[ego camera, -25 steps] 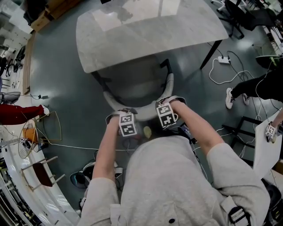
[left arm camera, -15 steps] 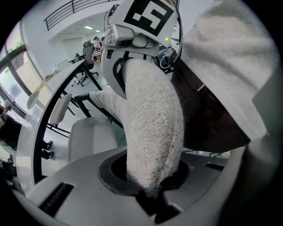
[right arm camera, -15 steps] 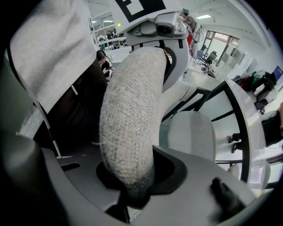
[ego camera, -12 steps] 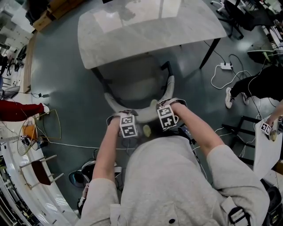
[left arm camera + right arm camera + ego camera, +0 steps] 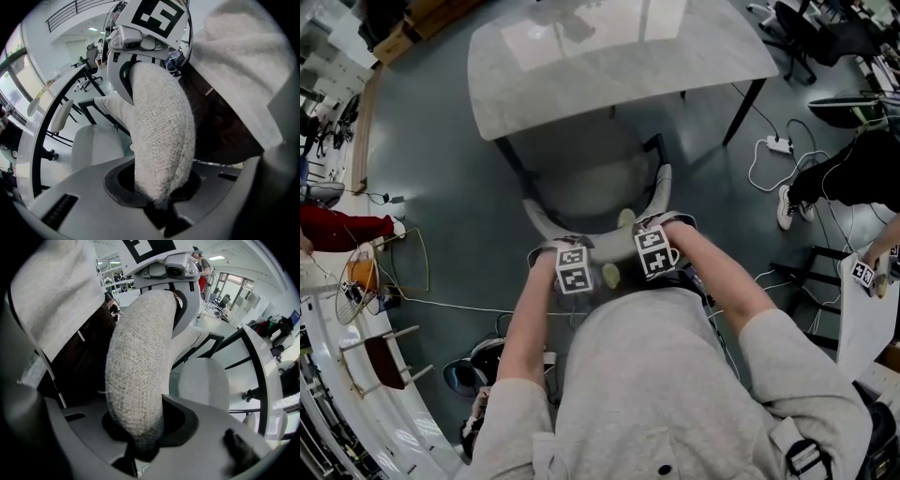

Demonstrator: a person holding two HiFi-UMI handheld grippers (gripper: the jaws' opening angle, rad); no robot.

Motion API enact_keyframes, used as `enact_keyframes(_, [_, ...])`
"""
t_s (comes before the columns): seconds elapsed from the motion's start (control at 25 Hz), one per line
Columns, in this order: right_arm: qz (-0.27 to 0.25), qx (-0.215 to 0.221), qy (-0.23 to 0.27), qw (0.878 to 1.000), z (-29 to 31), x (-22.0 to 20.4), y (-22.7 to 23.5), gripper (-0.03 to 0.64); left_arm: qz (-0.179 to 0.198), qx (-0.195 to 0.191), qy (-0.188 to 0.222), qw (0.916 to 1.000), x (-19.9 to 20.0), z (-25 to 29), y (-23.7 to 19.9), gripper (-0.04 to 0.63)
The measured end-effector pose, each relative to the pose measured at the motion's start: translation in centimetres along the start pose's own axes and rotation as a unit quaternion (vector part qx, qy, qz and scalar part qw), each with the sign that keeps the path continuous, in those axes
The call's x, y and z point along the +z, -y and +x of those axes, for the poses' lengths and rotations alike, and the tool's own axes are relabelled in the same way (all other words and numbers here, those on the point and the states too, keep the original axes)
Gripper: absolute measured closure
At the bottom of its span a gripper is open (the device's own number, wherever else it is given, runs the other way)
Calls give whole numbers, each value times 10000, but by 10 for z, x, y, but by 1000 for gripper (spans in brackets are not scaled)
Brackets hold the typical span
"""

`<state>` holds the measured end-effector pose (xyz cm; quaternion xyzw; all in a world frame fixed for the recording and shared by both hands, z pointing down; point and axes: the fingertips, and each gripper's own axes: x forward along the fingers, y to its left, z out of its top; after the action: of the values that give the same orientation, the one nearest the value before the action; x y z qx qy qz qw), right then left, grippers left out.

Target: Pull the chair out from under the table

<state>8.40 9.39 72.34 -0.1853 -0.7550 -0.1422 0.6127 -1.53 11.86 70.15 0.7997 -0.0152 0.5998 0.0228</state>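
The chair [image 5: 591, 183] has a pale seat, black legs and a curved cream fabric backrest [image 5: 605, 246]. It stands partly under the near edge of the marble-topped table [image 5: 609, 56]. My left gripper [image 5: 567, 255] is shut on the left part of the backrest rim and my right gripper [image 5: 649, 236] on the right part, both pointing steeply down. In the left gripper view the backrest [image 5: 161, 136] fills the jaws of the left gripper [image 5: 159, 197], with the seat [image 5: 96, 145] beyond. The right gripper view shows the backrest [image 5: 136, 380] pinched in the right gripper [image 5: 138, 437].
A power strip [image 5: 778, 143] with cables lies on the floor at the right, near another person's legs [image 5: 848, 178]. A black office chair [image 5: 825, 37] stands at the far right. A wire-frame stand [image 5: 403, 267] is at the left. My own body is close behind the chair.
The chair has slid back toward me with both grippers on its backrest, and more of the seat shows beyond the table edge.
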Motion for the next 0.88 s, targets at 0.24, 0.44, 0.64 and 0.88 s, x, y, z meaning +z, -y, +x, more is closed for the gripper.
enact_keyframes(0.24, [-22,10,-8,10000,1,-1,-11,532,-25,11,3,10000,4,3,10,508])
enact_keyframes(0.44, [-22,53,1,10000,2,-2,-29,531,-23,-12,-7,10000,11,7,26,508])
enact_keyframes(0.64, [0,55,-10,10000,2,4,-32,531,-36,-14,-8,10000,7,4,31,508])
enact_keyframes(0.88, [24,22,-21,10000,3,-1,-42,531,-37,-40,-6,10000,15,8,39,508])
